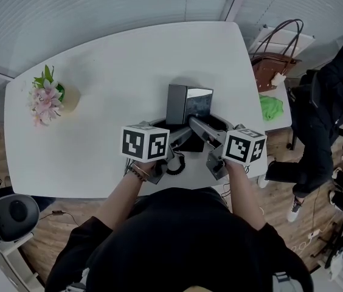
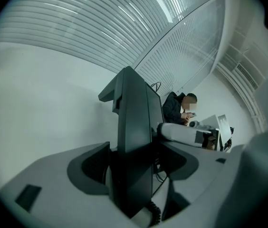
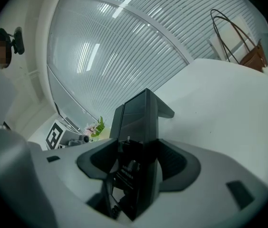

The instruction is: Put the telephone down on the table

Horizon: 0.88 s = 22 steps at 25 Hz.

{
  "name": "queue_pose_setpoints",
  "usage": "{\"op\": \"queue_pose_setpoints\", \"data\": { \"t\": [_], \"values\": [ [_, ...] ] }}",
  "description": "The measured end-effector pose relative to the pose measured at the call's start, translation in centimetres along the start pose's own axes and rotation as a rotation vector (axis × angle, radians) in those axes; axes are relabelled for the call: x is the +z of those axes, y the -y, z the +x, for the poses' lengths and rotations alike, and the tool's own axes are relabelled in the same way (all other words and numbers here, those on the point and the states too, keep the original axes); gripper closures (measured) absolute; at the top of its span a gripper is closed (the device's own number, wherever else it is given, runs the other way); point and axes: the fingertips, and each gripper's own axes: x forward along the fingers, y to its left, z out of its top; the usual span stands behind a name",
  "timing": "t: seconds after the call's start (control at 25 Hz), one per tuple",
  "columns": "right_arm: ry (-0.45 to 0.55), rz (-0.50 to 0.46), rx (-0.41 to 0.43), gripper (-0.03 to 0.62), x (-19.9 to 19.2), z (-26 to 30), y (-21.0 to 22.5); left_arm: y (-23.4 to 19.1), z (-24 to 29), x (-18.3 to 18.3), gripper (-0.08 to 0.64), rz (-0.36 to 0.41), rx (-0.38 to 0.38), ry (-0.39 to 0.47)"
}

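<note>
2 tongs meet at the tabletop's (image 1: 110, 72) near edge in head view. Left tongs (image 1: 174, 134) & right tongs (image 1: 207, 131) flank a black telephone (image 1: 187, 104) standing on end, its foot hidden behind them. Coiled cord (image 1: 176, 163) sits just beside the left tongs. Flowers (image 1: 45, 99) far left, handbag (image 1: 275, 66) off the right side.

Left gripper view: telephone upright btwn the jaws, pads spread wide, thin gap each side, no squeeze.

Right gripper view: same. Jaws wide apart, telephone btwn them, pads just beside it, not pressing.
</note>
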Motion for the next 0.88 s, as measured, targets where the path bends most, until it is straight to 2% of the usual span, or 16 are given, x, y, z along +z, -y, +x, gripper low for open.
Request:
{"op": "queue_pose_setpoints", "data": {
  "t": [0.08, 0.24, 0.36, 0.6, 0.88],
  "values": [
    [0.006, -0.017, 0.001, 0.339, 0.2, -0.1, -0.2, -0.4, -0.3, 0.2, 0.222, 0.018, 0.023, 0.016],
    [0.025, -0.05, -0.002, 0.337, 0.9, -0.6, -0.6, -1.1, -1.5, 1.5, 0.204, 0.126, 0.094, 0.093],
    [0.037, -0.059, -0.01, 0.337, 1.3, -0.7, -0.7, -1.1, -2.1, 2.2, 0.204, 0.17, 0.123, 0.124],
    [0.111, -0.127, -0.056, 0.336, 3.2, -1.9, -1.2, 0.3, -3.9, 4.4, 0.204, 0.235, 0.137, 0.244],
    [0.232, -0.241, -0.05, 0.337, 6.8, -4.0, -4.2, 2.3, -6.4, 7.5, 0.204, 0.321, 0.144, 0.387]
  ]
}}
